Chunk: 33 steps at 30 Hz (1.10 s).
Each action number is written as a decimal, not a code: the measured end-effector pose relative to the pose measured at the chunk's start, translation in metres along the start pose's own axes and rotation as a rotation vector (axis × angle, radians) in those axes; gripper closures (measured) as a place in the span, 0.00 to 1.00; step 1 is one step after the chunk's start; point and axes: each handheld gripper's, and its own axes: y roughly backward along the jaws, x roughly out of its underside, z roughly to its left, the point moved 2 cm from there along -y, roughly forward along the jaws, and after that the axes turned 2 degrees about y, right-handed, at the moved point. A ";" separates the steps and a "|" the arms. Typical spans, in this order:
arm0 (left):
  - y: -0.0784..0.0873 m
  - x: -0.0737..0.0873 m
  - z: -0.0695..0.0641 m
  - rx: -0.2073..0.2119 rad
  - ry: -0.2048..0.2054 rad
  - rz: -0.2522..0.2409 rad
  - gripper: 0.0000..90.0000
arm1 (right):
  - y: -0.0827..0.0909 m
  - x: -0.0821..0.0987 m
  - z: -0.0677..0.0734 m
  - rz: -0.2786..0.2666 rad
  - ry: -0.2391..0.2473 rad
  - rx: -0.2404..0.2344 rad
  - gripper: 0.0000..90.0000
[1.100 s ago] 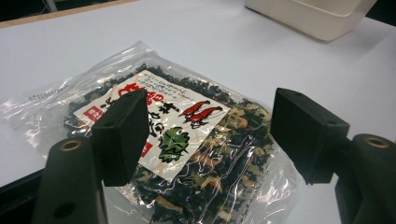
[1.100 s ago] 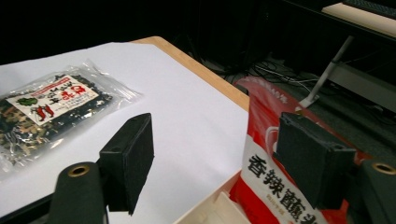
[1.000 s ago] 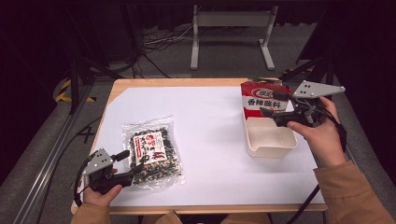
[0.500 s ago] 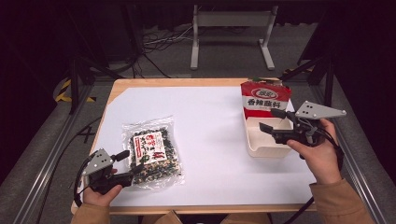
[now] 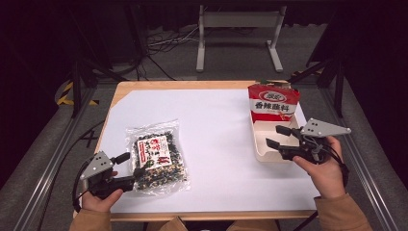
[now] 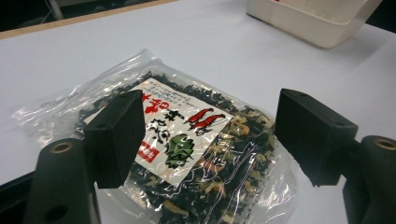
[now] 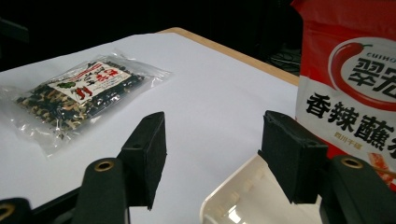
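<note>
A clear bag of dark dried mix with a red-and-white label lies flat at the front left of the white table. My left gripper rests at the bag's near-left edge, open, and its jaws stand wide over the bag. A red seasoning packet stands upright in the far end of a white tray. My right gripper hangs over the tray's near end, pointing left. Its jaws have just been closing but stay open. The tray's corner sits low in the gap, with no pad touching it.
The white sheet covers the wooden table, with bare surface between bag and tray. Metal rails run along both table sides. A stand and cables sit on the floor beyond the far edge.
The right gripper has dropped lower and come back toward the person, from beside the red packet to the tray's near end, and its jaws have narrowed. The left gripper has not moved.
</note>
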 end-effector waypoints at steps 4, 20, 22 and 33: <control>0.003 -0.002 0.003 -0.022 0.016 0.004 0.28 | -0.001 0.007 0.004 -0.005 0.003 -0.007 0.46; 0.004 -0.024 0.031 -0.127 0.025 0.054 0.34 | -0.010 0.025 0.007 0.014 0.003 -0.037 0.46; 0.002 -0.028 0.037 -0.130 0.035 0.064 0.34 | -0.011 0.025 0.007 0.015 0.006 -0.042 0.46; -0.017 -0.041 0.070 -0.111 0.092 0.119 0.38 | -0.017 0.026 0.012 0.026 0.021 -0.060 0.47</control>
